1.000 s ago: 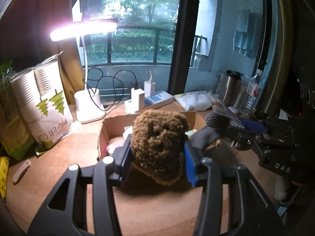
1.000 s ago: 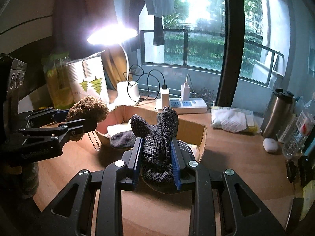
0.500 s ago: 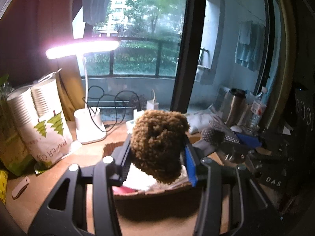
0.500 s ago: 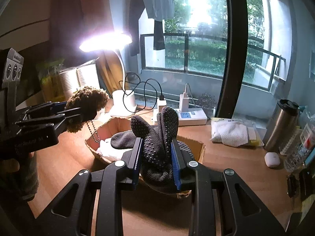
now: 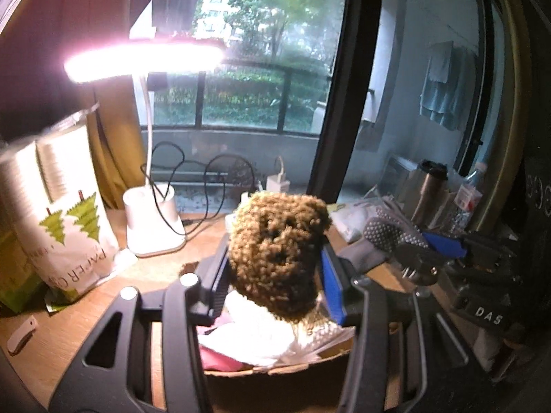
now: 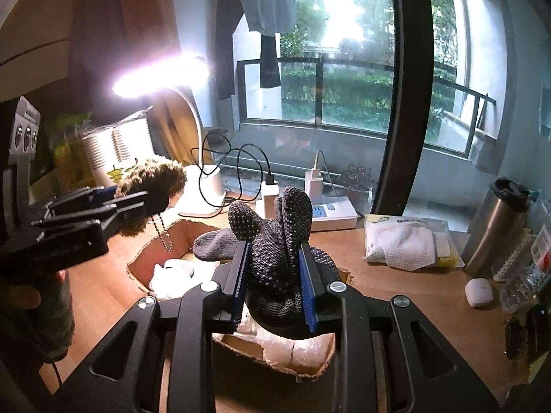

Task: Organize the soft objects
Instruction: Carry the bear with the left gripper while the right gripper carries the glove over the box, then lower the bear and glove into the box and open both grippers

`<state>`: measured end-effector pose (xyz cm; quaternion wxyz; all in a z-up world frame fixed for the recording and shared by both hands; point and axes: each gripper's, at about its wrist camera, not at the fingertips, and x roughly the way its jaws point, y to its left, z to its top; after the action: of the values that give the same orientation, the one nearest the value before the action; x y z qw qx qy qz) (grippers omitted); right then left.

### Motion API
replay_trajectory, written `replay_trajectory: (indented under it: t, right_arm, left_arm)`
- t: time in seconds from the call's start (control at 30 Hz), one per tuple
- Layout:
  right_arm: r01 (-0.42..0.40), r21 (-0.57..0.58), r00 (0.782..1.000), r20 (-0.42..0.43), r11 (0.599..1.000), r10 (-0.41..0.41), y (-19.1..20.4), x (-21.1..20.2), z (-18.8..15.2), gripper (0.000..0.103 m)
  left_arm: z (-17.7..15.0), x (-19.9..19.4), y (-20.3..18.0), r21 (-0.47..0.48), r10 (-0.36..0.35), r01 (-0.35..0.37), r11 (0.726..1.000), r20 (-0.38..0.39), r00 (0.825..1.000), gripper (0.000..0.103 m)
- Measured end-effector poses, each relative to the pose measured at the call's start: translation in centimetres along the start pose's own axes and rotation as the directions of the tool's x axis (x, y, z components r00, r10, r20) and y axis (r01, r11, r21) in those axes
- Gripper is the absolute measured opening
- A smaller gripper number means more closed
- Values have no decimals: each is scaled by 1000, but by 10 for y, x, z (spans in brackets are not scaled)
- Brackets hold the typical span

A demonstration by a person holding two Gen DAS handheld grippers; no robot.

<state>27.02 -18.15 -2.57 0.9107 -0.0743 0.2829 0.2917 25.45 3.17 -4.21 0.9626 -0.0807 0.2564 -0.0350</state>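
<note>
My left gripper (image 5: pixel 273 268) is shut on a curly brown plush toy (image 5: pixel 277 254), which hangs over the open cardboard box (image 5: pixel 275 370). From the right wrist view the same plush toy (image 6: pixel 151 186) sits at the left, a bead chain dangling below it. The right gripper (image 6: pixel 275 275) is shut on a dark grey dotted glove (image 6: pixel 275 251), held above the cardboard box (image 6: pixel 158 247). White and pink soft items lie inside the box. In the left wrist view the glove (image 5: pixel 389 237) shows at the right.
A lit white desk lamp (image 5: pixel 151 220) stands behind the box with a power strip (image 6: pixel 330 213) and cables. A bag of paper cups (image 5: pixel 58 216) is at the left. A packet of white cloths (image 6: pixel 406 244), a steel tumbler (image 6: pixel 496 227) and a white case (image 6: pixel 478 292) lie right.
Both grippers moved forward with their loads, from in front of the box to above it. The box now lies under the fingers in both views. Grips are unchanged.
</note>
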Motion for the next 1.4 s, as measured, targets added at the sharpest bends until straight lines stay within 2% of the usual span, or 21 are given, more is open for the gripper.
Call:
replay_trajectory:
  t: [0.47,0.8,1.17,1.4]
  right_arm:
    - [-30,21,996,-89,999,32,-3,59,-15,29]
    - [-42,42,983,-177,998,49,-3,95,-32,30]
    - [-6,38,975,-221,999,14,-4,109,-41,32]
    - [2,56,974,-226,998,11,-6,109,-40,41]
  left_arm:
    - [-24,49,7,-18,-3,1,1000,-105,994,48]
    - [-45,79,8,-11,11,-13,1000,-190,982,48]
    - [-62,100,3,15,24,-21,1000,-267,963,49]
    - [-64,101,5,10,33,-31,999,-274,961,51]
